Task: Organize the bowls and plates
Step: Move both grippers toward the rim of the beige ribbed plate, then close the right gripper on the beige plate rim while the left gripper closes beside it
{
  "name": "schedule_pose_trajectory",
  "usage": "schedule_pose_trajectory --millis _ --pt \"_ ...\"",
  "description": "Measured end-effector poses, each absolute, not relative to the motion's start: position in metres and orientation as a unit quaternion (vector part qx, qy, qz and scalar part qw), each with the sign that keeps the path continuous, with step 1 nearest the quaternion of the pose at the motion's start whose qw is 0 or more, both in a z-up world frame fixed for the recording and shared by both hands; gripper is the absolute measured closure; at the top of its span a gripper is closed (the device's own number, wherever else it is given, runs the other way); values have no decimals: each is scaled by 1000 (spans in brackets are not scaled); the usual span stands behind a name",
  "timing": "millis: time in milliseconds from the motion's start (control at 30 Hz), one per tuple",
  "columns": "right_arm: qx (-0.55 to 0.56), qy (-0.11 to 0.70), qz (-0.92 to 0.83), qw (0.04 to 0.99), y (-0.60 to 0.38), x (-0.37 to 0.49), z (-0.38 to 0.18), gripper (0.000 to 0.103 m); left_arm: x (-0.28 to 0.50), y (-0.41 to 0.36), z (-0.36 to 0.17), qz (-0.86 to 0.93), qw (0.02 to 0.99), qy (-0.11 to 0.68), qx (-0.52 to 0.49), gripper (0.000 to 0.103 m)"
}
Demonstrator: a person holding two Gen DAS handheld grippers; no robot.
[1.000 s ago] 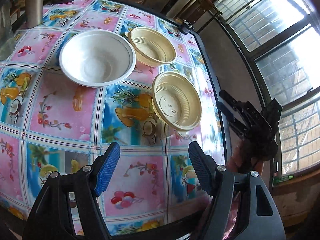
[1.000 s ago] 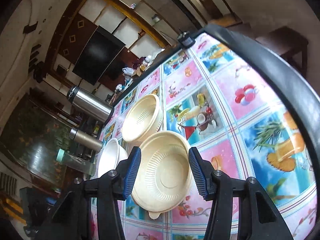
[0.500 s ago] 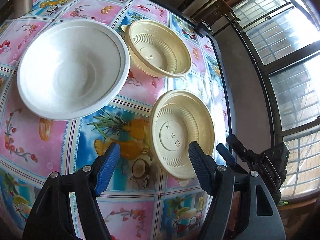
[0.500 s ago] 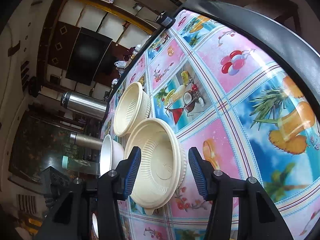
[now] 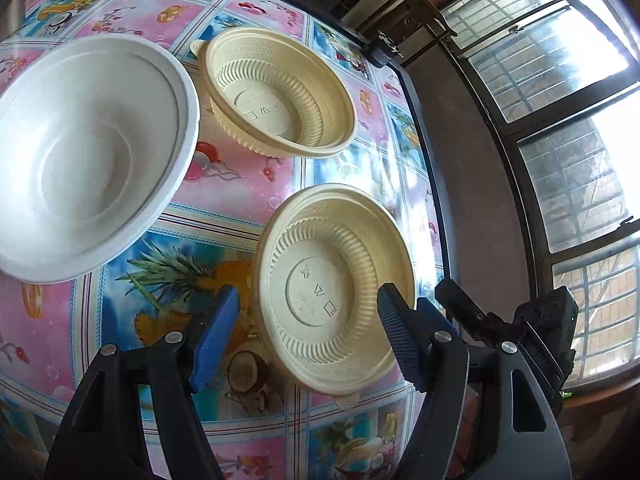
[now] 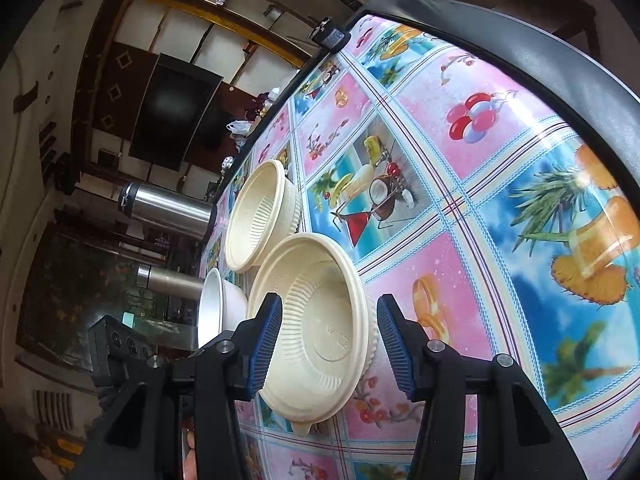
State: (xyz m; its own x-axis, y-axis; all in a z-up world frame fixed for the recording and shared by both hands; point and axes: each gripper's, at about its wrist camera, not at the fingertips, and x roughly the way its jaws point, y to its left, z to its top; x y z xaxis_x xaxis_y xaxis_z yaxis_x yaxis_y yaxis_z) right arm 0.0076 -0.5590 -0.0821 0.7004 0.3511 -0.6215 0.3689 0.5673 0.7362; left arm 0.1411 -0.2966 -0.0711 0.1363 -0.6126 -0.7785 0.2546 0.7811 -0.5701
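Left wrist view shows the left claw (image 5: 306, 322) with its blue pads spread apart, holding nothing. Between and just ahead of its tips sits the near cream bowl (image 5: 334, 292), ribbed on the inside, with moulded marks on its flat base and nothing in it; the rim's small tab points back toward the claw. Further ahead stands the far cream bowl (image 5: 280, 94), same ribbed make, also with nothing inside. Ahead and to the left of the claw lies the white bowl (image 5: 90, 156), larger, smooth and bare inside, its rim close to the far cream bowl; whether they touch I cannot tell. Just right of the left claw, at the surface's edge, the right claw (image 5: 448, 300) shows as black arms.

From the right wrist view, the right claw (image 6: 328, 338) is likewise spread wide, its pads either side of the near cream bowl (image 6: 320, 332) without clearly pressing it. Beyond lies the far cream bowl (image 6: 260, 216), and left of the claw the white bowl (image 6: 218, 308).

All three rest on the surface (image 5: 236, 168), covered by a glossy cloth of pink and blue fruit squares with a dark rim. A barred window (image 5: 560, 128) lies to the right of the left claw; two steel flasks (image 6: 168, 210) and a dark screen (image 6: 176, 112) stand far beyond the right one.
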Motion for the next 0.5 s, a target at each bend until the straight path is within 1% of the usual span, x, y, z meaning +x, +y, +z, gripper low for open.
schedule_pose_trajectory --millis 167,367,500 --pt "463 391 -11 795 -557 11 -86 51 141 -297 -70 -309 738 579 -155 33" --pt "459 397 -16 795 -554 14 -90 55 142 -292 -68 -317 746 566 -150 33" --pt "457 396 -22 796 -551 14 -90 57 145 -288 -76 -320 738 573 -157 33"
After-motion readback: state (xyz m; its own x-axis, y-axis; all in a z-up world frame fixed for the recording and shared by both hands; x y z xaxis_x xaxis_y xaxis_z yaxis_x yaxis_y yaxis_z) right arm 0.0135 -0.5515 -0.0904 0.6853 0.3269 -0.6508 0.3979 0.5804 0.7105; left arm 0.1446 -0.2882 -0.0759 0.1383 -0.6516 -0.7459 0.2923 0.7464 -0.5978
